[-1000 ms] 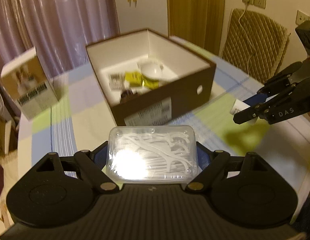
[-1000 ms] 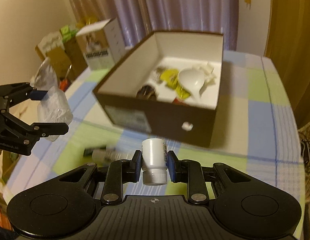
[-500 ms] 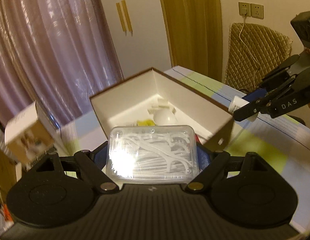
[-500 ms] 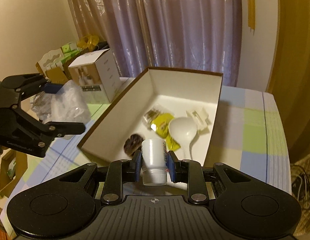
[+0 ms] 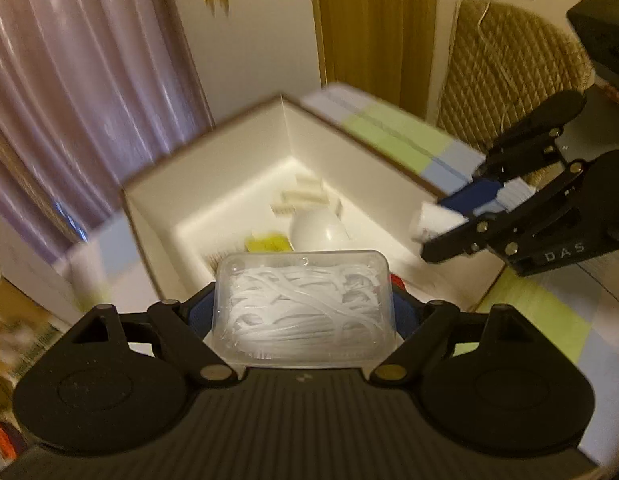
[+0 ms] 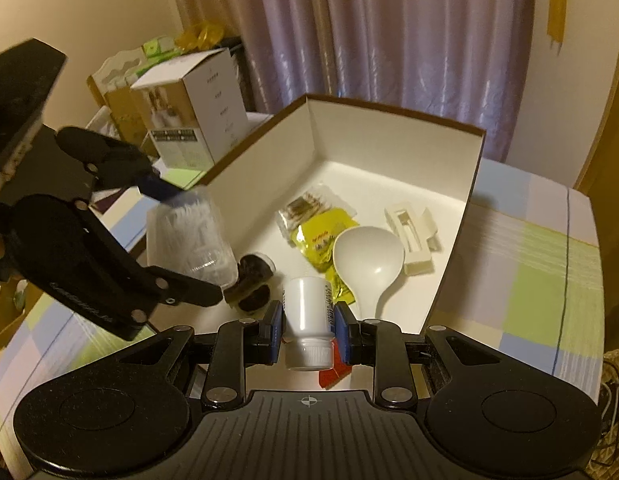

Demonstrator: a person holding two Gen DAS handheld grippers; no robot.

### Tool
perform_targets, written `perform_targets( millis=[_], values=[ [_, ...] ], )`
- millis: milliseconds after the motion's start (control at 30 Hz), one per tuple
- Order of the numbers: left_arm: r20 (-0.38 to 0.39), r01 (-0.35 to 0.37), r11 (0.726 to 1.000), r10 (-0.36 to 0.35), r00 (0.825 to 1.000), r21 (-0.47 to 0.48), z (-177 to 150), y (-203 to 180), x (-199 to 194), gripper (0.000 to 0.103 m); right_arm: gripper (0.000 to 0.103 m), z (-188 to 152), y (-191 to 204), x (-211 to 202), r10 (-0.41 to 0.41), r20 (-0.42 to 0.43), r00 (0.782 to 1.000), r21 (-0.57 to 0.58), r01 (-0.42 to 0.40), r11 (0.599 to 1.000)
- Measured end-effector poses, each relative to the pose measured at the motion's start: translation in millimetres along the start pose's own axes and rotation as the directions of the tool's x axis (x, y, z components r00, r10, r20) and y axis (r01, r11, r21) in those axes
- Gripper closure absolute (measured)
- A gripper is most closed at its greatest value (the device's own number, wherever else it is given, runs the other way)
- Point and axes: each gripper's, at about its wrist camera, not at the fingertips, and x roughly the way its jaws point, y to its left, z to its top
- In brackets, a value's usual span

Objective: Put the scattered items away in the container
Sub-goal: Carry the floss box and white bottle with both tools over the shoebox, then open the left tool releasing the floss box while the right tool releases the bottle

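We now hold both claws over the white-lined brown cardboard box (image 6: 393,152), up from the desk. The left claw (image 5: 305,304) clamps the clear plastic floss-pick case (image 5: 303,304), the right claw (image 6: 308,322) the white plastic bottle (image 6: 308,316); release comes next.

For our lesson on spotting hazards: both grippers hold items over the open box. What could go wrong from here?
1. The left gripper and right gripper sit close together over the white-lined cardboard box; they might collide.
2. The white plastic bottle could drop onto the white plastic spoon and bounce or roll.
3. The clear plastic case of floss picks is wide; it may land tilted on items below.
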Motion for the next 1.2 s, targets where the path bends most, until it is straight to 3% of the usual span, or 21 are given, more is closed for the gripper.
perform_targets(
  millis=[167, 467, 800, 1200],
  values=[
    [-0.112, 0.014, 0.993, -0.028, 0.993, -0.121, -10.4, 8.9, 29.5, 0.020, 0.073, -2.4, -3.0, 9.5, 0.010, -0.038, 0.999, -0.045, -0.011, 0.999],
    [-0.212, 0.003, 0.992, -0.030, 0.977, -0.127, -19.2, 7.3, 51.5, 0.020, 0.073, -1.1, 2.4, 28.5, 0.017, -0.105, 0.994, -0.117, -0.029, 0.993],
    [-0.247, -0.008, 0.989, -0.029, 0.969, -0.147, -23.2, 7.3, 55.3, 0.018, 0.073, -1.7, 0.5, 44.3, 0.029, -0.163, 0.986, -0.136, -0.052, 0.989],
    [-0.223, -0.020, 0.984, -0.021, 0.975, -0.180, -18.8, 11.6, 46.7, 0.014, 0.073, -2.2, 0.2, 57.5, 0.070, -0.212, 0.975, -0.132, -0.100, 0.986]
  ],
)
